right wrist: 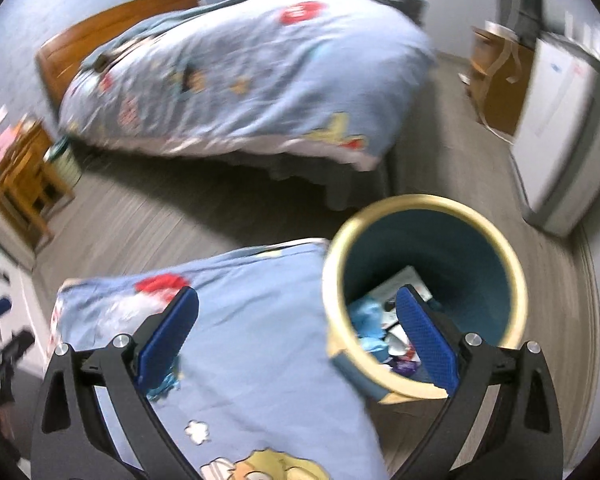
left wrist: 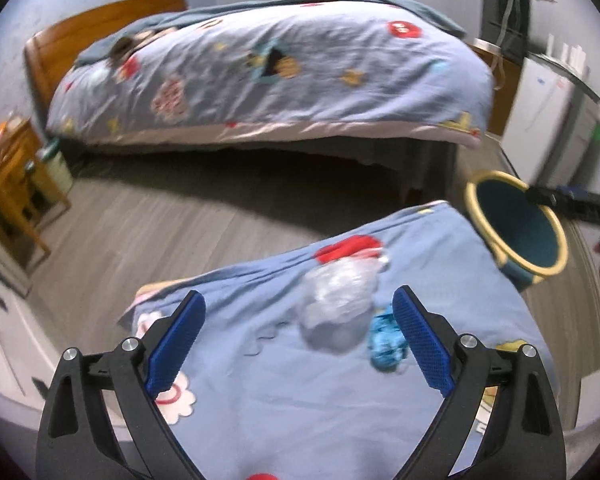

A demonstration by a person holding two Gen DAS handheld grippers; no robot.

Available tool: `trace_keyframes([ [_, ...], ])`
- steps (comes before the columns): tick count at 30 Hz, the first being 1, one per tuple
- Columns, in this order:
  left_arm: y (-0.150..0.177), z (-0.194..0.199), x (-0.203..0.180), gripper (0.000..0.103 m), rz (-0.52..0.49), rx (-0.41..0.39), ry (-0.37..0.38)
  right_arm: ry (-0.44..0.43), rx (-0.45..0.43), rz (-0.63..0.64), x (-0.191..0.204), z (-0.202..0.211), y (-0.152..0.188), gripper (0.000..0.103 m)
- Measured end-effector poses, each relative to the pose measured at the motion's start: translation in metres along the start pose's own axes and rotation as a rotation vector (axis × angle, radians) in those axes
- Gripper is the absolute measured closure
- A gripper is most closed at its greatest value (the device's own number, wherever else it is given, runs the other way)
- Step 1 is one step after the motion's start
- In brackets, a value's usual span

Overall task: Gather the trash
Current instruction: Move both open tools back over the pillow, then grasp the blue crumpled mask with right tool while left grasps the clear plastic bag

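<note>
A crumpled clear plastic bag [left wrist: 336, 304] and a small blue wrapper [left wrist: 386, 342] lie on the near bed's blue patterned cover [left wrist: 284, 400]. My left gripper [left wrist: 298, 344] is open just above the cover, with the bag and wrapper between its blue fingers [left wrist: 420, 344]. A teal bin with a cream rim [right wrist: 424, 280] stands on the floor at the bed's right corner and holds several pieces of trash [right wrist: 384, 332]. It also shows in the left wrist view [left wrist: 516, 228]. My right gripper [right wrist: 298, 344] is open and empty above the bin's near rim. The blue wrapper [right wrist: 162, 390] peeks beside its left finger.
A second bed [left wrist: 268, 76] with the same cover stands across the grey wood floor [left wrist: 148, 216]. A wooden nightstand [left wrist: 8, 184] is at the left. A white appliance [right wrist: 560, 128] and a brown cabinet [right wrist: 496, 84] stand at the right.
</note>
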State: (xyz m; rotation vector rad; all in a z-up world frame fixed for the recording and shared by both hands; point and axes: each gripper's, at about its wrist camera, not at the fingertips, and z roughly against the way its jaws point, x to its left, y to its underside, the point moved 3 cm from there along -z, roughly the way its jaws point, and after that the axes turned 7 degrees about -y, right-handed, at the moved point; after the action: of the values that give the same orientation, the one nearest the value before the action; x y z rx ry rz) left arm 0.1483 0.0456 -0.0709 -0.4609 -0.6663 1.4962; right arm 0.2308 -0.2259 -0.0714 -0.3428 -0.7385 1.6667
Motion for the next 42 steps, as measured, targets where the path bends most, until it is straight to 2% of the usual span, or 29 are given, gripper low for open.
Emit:
trace_keyframes([
  [6,0.005,-0.012,0.022,0.009,0.002,0.016,-0.014,-0.024,0.065,0.159,0.053,-0.029,0.021,0.006],
  [11,0.005,-0.02,0.036,0.009,0.029,0.025,-0.013,-0.099,0.123,0.229,0.087,-0.059,0.047,0.006],
  [21,0.007,-0.044,0.046,0.009,0.053,0.059,-0.002,-0.183,0.229,0.354,0.134,-0.097,0.087,0.008],
  [26,0.01,-0.059,0.044,0.009,0.025,0.082,-0.02,-0.212,0.298,0.329,0.137,-0.115,0.095,0.033],
  [29,0.012,-0.067,0.04,0.009,0.006,0.096,-0.024,-0.252,0.327,0.303,0.135,-0.118,0.096,0.053],
  [30,0.012,-0.069,0.038,0.009,0.0,0.098,-0.025,-0.266,0.334,0.297,0.134,-0.118,0.095,0.067],
  [31,0.013,-0.072,0.036,0.009,-0.007,0.1,-0.028,-0.278,0.336,0.287,0.133,-0.116,0.093,0.072],
  [38,0.013,-0.089,0.018,0.009,-0.01,0.128,0.002,-0.283,0.322,0.227,0.117,-0.106,0.082,0.075],
  [42,0.015,-0.097,0.002,0.01,-0.026,0.138,0.029,-0.226,0.292,0.195,0.095,-0.098,0.066,0.075],
])
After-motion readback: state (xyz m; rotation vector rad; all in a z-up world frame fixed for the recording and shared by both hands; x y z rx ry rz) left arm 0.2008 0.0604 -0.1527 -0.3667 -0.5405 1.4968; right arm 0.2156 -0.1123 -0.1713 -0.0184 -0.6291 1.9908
